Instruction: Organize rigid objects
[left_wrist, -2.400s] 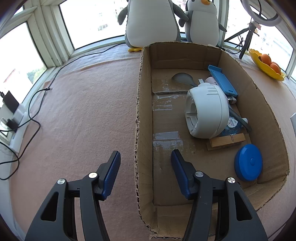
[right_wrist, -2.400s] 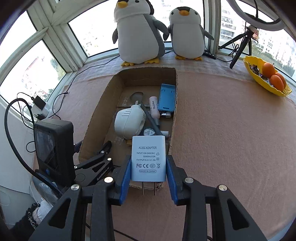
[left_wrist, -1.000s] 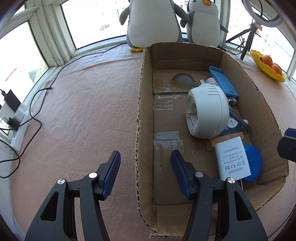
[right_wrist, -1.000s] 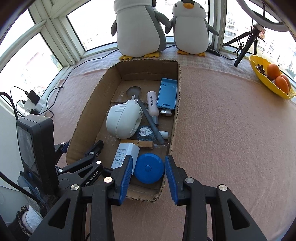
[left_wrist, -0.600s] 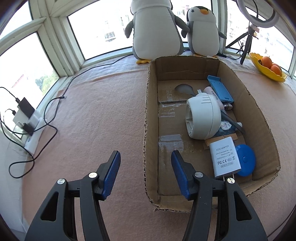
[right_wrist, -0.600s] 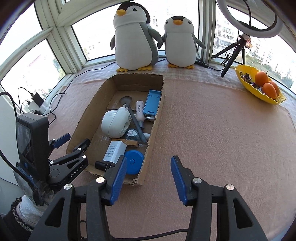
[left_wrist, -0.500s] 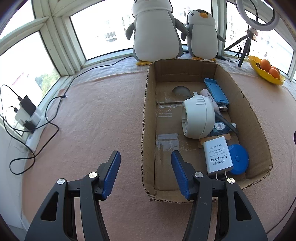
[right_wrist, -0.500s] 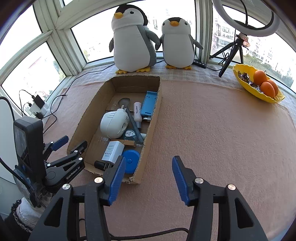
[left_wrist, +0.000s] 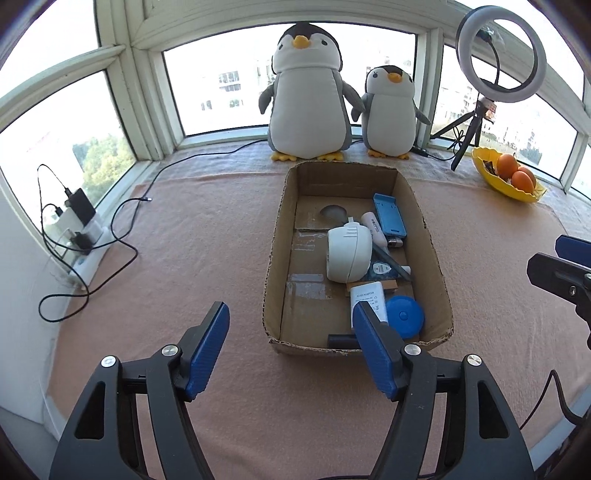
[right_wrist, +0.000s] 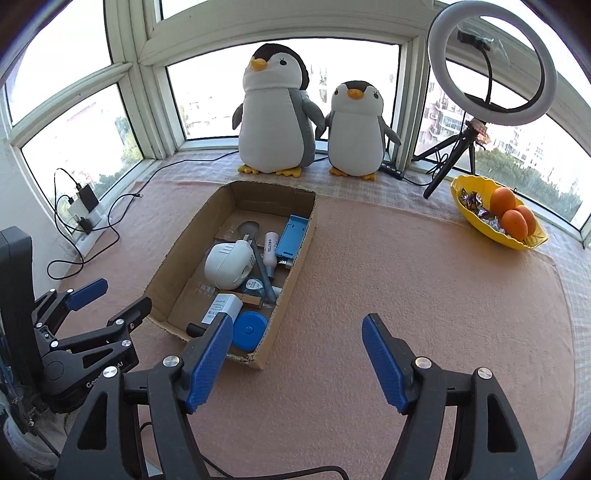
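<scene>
two claws, both empty, jaws opening: left gripper (left_wrist: 290, 347) and right gripper (right_wrist: 297, 358) hover above pink cloth (right_wrist: 406, 280), nothing between blue pads. cardboard box (right_wrist: 177, 266) at 11 o'clock of right gripper, 12 o'clock of left. inside: white adapter (right_wrist: 221, 308), blue disc (right_wrist: 250, 329), white housing (right_wrist: 227, 269), blue tray (right_wrist: 291, 236), tube (right_wrist: 270, 248). no loose rigid item visible on cloth; sorting looks near finished. adapter label reads "ac/dc adapter"; finer print illegible.
</scene>
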